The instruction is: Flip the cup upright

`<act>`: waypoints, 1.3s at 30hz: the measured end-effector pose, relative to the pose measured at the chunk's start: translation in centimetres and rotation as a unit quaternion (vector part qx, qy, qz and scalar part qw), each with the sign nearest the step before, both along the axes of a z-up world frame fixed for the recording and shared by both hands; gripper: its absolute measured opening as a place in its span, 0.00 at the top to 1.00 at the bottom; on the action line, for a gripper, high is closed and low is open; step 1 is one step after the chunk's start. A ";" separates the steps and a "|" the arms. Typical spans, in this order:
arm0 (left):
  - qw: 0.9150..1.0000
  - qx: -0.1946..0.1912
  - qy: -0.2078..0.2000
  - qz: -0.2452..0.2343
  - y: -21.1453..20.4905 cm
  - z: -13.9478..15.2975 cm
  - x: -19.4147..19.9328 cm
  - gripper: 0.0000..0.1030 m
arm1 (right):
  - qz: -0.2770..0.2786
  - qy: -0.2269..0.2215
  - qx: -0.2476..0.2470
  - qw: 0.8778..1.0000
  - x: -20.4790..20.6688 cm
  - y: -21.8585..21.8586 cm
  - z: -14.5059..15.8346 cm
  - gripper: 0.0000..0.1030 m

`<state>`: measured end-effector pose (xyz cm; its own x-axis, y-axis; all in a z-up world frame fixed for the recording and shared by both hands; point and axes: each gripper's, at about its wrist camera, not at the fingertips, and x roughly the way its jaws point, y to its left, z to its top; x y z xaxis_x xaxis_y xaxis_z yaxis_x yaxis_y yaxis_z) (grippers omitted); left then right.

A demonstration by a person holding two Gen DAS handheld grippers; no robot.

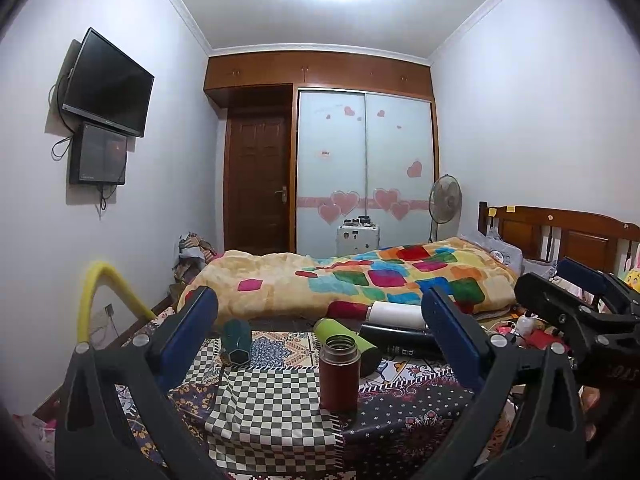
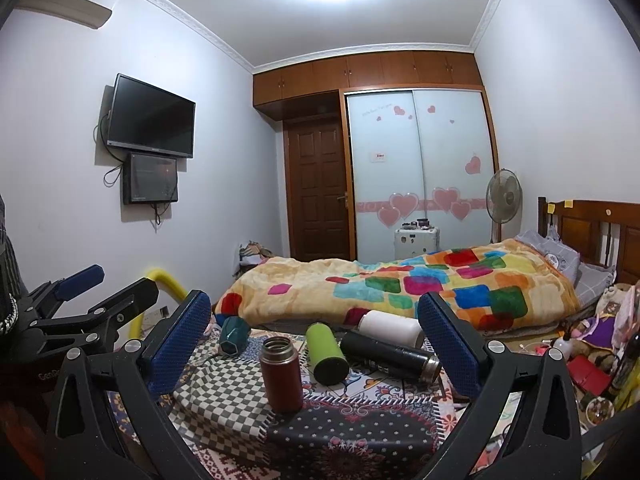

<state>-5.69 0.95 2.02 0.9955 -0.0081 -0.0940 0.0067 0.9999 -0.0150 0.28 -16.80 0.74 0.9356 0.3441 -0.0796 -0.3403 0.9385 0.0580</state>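
Cups: red flask [image 2: 281,376] stands upright, mouth open, on the bench cloth [image 2: 224,408]; green [image 2: 326,354], black [image 2: 390,354], white [image 2: 390,326] and teal [image 2: 234,336] ones lie tipped behind. Both claws, left [image 1: 320,336] and right [image 2: 314,340], gape wide, empty. Likely rigid, smooth metal, light if empty; grip mid-body.

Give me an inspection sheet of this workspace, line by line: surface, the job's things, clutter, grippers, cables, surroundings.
Surface: patterned cloths, checkered and floral, overlapping.
Job's things: red-brown cup upright, mouth open; green cup, black flask, white cup and teal cup lying on their sides.
Clutter: toys and small items heaped at the right.
Grippers: left gripper open, empty; right gripper open, empty; both short of the cups.
Cables: wires hang below the wall TV.
Surroundings: bed with colourful blanket, standing fan, wardrobe, closed door.
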 end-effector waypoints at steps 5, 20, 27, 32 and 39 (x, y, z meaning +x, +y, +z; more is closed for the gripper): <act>1.000 -0.002 0.001 -0.001 -0.1 -0.1 0.1 0.00 | 0.000 0.001 0.001 1.000 -0.1 -0.1 0.2 0.00; 1.000 -0.002 0.006 -0.007 -0.5 -0.5 0.3 0.00 | 0.000 0.001 0.001 1.000 0.0 0.1 0.2 0.00; 1.000 0.001 0.004 -0.011 -0.7 -0.6 0.3 0.00 | 0.001 0.001 0.002 1.000 0.1 0.1 0.2 0.00; 1.000 0.003 0.003 -0.013 -0.8 -0.7 0.3 0.00 | 0.005 0.003 -0.002 1.000 0.1 0.3 0.1 0.00; 1.000 0.002 0.003 -0.019 -0.8 -0.6 0.2 0.00 | 0.005 0.007 0.004 1.000 0.3 0.1 -0.1 0.00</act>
